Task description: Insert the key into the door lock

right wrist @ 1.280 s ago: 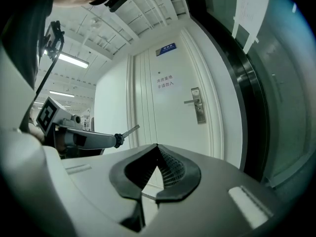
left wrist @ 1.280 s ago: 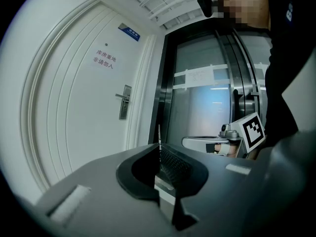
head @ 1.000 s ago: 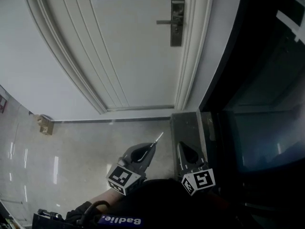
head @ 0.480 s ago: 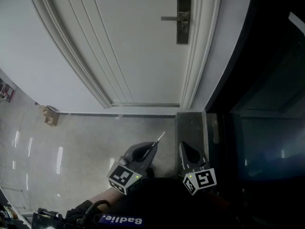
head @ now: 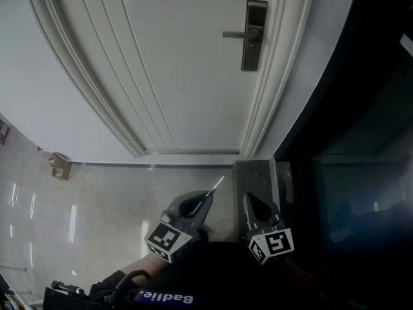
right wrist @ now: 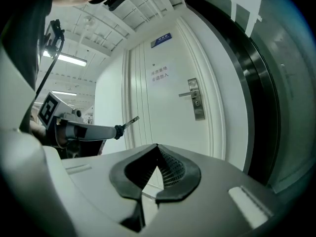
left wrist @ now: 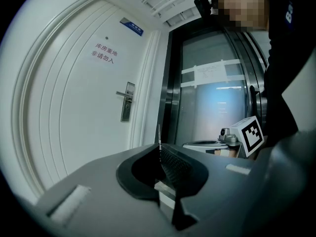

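Note:
The white door (head: 181, 70) carries a metal lock plate with a lever handle (head: 253, 36), far ahead of both grippers. My left gripper (head: 205, 199) is shut on a thin silver key (head: 217, 185) whose blade sticks out past the tips. In the left gripper view the key (left wrist: 159, 135) stands edge-on, right of the lock plate (left wrist: 126, 102) and well short of it. My right gripper (head: 249, 200) hangs beside it, jaws closed with nothing between them. The right gripper view shows the lock (right wrist: 196, 100) ahead and the key (right wrist: 129, 122) at left.
A dark glass-and-metal frame (head: 348, 141) runs down the right of the door. A grey stone threshold (head: 255, 173) lies below it. A small brown box (head: 58, 165) sits on the glossy floor at left. A printed notice (left wrist: 104, 54) hangs on the door.
The head view has swung a little, so the lock plate now sits further right. Both grippers keep their low place in the frame, the key still in the left one.

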### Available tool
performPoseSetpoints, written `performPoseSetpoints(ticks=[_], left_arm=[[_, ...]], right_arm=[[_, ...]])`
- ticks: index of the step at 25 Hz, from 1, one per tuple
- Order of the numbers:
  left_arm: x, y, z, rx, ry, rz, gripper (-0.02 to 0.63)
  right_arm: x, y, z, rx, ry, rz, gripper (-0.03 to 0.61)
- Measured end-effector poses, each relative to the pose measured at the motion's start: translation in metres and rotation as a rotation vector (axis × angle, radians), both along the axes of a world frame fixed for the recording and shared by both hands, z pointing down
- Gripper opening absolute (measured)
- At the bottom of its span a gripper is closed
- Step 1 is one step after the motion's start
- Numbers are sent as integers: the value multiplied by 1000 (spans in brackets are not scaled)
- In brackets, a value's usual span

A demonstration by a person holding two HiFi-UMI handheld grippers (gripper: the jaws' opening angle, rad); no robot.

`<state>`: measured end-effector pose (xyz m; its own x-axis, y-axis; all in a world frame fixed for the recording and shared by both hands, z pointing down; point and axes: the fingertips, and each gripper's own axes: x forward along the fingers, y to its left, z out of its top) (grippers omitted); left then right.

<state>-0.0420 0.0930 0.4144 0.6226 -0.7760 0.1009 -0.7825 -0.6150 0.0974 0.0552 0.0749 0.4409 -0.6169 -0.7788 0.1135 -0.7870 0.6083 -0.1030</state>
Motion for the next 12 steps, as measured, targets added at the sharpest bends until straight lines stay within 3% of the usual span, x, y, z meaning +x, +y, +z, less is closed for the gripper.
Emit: performPoseSetpoints(ticks=[12], left_arm=[[-92,-128,-16,-11,48,99,28]], right_arm=[[-89,-119,-21,-19,53,103,3]])
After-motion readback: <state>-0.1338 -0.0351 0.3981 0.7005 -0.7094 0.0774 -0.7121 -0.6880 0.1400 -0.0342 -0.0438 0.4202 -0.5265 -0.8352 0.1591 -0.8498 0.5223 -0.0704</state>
